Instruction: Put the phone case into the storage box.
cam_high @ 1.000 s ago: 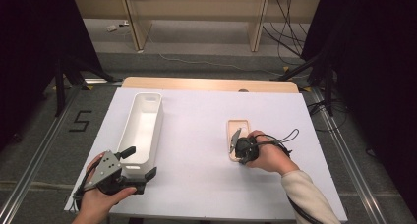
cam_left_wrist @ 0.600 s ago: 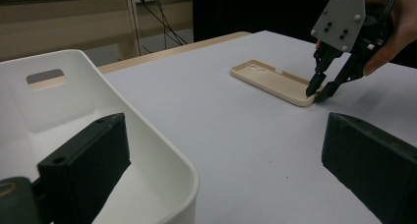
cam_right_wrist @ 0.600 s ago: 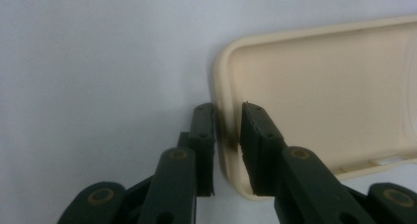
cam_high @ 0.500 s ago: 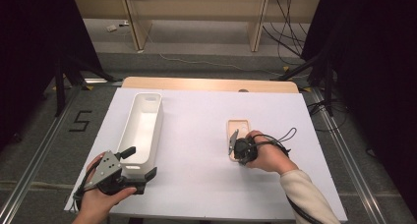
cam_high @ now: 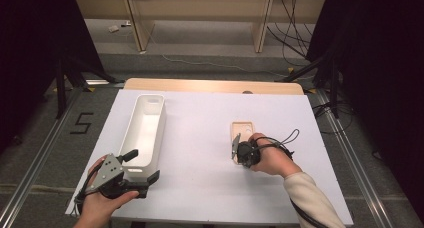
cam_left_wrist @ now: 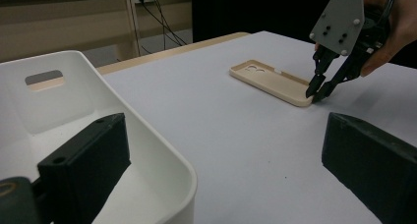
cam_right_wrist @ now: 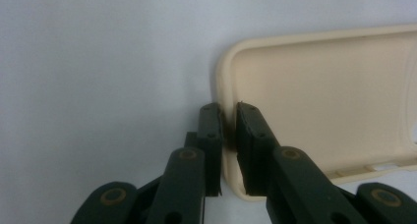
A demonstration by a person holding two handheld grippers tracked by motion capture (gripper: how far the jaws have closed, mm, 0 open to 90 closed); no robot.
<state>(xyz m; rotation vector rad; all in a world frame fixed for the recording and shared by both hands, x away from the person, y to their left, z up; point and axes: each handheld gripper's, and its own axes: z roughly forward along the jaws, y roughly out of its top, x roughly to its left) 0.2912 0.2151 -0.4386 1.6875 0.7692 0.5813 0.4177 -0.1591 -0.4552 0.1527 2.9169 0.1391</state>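
Note:
A beige phone case (cam_high: 243,129) lies hollow side up on the white tabletop (cam_high: 200,143), right of centre. My right gripper (cam_high: 235,148) is at its near end and its jaws have just been closing. In the right gripper view they pinch the case's rim (cam_right_wrist: 227,86), one pad outside the wall and one inside. The left gripper view has that gripper (cam_left_wrist: 314,94) at the corner of the case (cam_left_wrist: 268,79). My left gripper (cam_high: 142,165) is open at the near end of a long white bin (cam_high: 161,123), with one jaw inside the bin (cam_left_wrist: 147,135) and the other outside.
The white sheet ends close to my hands at the front. A wooden table edge (cam_high: 210,85) runs along the far side, with shelving and cables on the floor beyond. The right gripper's cable (cam_high: 285,140) loops on the table to its right.
The right gripper's jaws have narrowed onto the case's near rim. Both hands and the bin stay where they were.

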